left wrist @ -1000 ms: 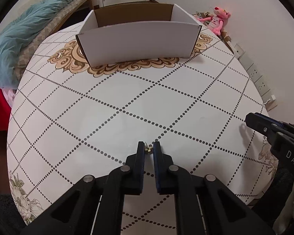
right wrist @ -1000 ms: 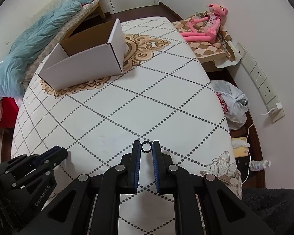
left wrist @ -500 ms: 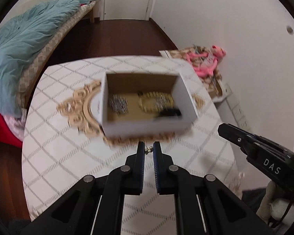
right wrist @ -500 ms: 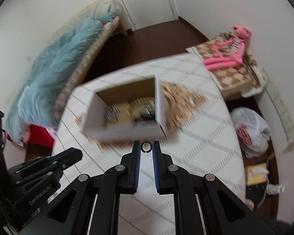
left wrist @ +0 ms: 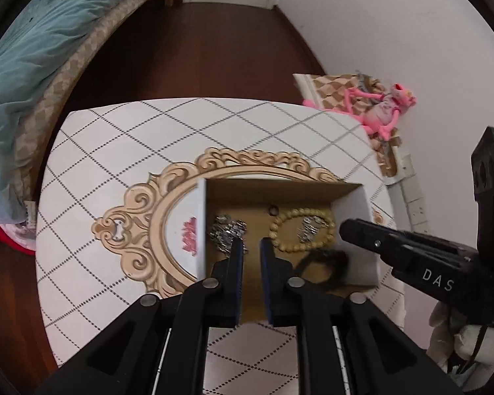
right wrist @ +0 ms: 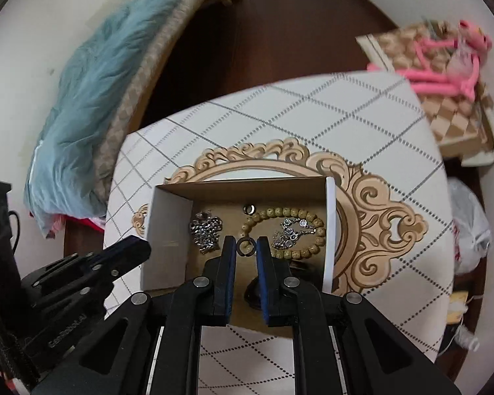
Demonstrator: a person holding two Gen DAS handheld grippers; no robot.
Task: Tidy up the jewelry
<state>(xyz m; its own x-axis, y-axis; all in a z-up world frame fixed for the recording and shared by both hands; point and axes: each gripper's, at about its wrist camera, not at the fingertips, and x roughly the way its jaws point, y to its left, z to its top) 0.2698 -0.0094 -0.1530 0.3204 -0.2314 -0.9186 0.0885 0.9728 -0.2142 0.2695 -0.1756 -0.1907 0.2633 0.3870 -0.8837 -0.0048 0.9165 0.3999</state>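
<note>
Jewelry ring (right wrist: 246,247), dark and thin, is sitting pinched in the right gripper (right wrist: 246,247) at frame centre, above the box (right wrist: 330,230); the left gripper (left wrist: 251,247) is hanging narrowly parted, gripping nothing.

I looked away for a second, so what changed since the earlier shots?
Both grippers rose from the table and moved over the box. The left gripper no longer shows its gold piece between the fingers. The right gripper still pinches the ring. The box's jewelry is unmoved.
</note>
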